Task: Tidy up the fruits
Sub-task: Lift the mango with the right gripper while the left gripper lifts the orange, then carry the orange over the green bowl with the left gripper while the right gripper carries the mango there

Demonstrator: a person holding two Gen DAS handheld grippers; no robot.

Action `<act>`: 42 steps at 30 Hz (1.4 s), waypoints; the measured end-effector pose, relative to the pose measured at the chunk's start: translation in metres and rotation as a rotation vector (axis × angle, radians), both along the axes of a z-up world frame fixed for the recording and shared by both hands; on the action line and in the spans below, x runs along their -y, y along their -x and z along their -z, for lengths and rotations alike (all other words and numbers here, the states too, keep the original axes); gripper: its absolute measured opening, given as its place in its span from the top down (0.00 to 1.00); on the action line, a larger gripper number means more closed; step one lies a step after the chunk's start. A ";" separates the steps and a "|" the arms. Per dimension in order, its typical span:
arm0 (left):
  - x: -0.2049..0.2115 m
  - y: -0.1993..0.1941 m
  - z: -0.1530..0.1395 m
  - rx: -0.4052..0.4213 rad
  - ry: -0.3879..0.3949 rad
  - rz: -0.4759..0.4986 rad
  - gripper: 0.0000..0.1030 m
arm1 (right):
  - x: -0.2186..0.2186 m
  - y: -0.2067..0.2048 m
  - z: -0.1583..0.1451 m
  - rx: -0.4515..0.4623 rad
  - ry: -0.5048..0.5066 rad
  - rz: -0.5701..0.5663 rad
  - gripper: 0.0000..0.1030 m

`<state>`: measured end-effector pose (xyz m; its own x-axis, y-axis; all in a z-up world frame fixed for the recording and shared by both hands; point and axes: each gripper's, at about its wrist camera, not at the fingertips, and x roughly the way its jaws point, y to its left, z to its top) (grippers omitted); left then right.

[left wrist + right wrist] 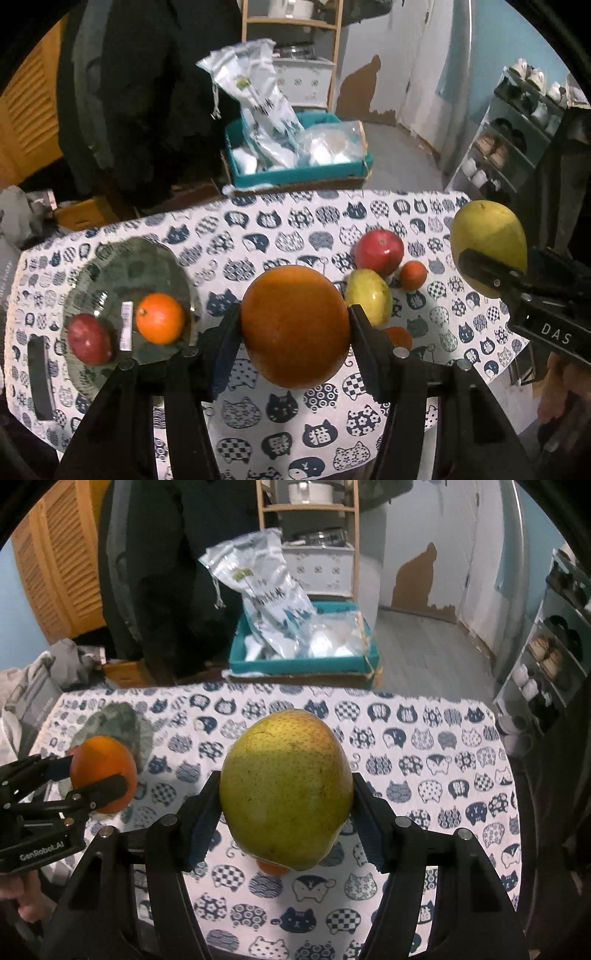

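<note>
Left tool [295,325] is clenching a round, dimpled orange [295,325]; right tool [286,794] is clamping an egg-shaped, speckled pear [286,790], long axis upright.

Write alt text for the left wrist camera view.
The left gripper grips a large orange above a cat-print tablecloth. A glass plate at left holds an orange and a red fruit; more fruit lies at right.
</note>
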<state>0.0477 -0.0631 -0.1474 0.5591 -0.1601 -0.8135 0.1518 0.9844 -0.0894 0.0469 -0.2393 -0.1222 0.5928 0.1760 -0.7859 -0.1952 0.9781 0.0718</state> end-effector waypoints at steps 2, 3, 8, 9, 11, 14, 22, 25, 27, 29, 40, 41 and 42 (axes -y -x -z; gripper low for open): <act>-0.005 0.003 -0.007 0.014 0.001 -0.005 0.43 | -0.004 0.002 -0.006 0.013 -0.003 -0.008 0.36; -0.007 0.004 -0.010 0.023 0.000 -0.007 0.43 | -0.007 0.002 -0.010 0.022 -0.005 -0.012 0.36; -0.019 0.011 -0.026 0.066 -0.002 -0.014 0.43 | -0.018 0.005 -0.022 0.044 -0.015 -0.031 0.36; -0.021 0.013 -0.028 0.073 0.000 -0.016 0.43 | -0.021 0.006 -0.025 0.049 -0.017 -0.037 0.36; -0.027 0.015 -0.033 0.085 0.002 -0.022 0.43 | -0.027 0.006 -0.030 0.056 -0.019 -0.047 0.36; -0.036 0.017 -0.038 0.100 -0.001 -0.037 0.43 | -0.037 0.007 -0.036 0.068 -0.022 -0.065 0.36; -0.067 0.024 -0.048 0.127 0.001 -0.082 0.43 | -0.070 0.005 -0.049 0.089 -0.026 -0.113 0.36; -0.079 0.027 -0.052 0.140 -0.001 -0.102 0.43 | -0.083 0.003 -0.054 0.096 -0.027 -0.132 0.36; -0.086 0.028 -0.053 0.147 -0.002 -0.116 0.43 | -0.091 0.002 -0.056 0.099 -0.028 -0.145 0.36; -0.096 0.029 -0.054 0.150 0.001 -0.133 0.43 | -0.101 0.001 -0.059 0.102 -0.030 -0.157 0.36; -0.143 0.033 -0.042 0.124 0.008 -0.213 0.43 | -0.163 -0.007 -0.055 0.079 -0.046 -0.241 0.36; -0.148 0.033 -0.041 0.120 0.013 -0.220 0.43 | -0.169 -0.009 -0.054 0.075 -0.046 -0.249 0.36; -0.153 0.033 -0.040 0.116 0.018 -0.227 0.43 | -0.173 -0.009 -0.053 0.071 -0.047 -0.255 0.36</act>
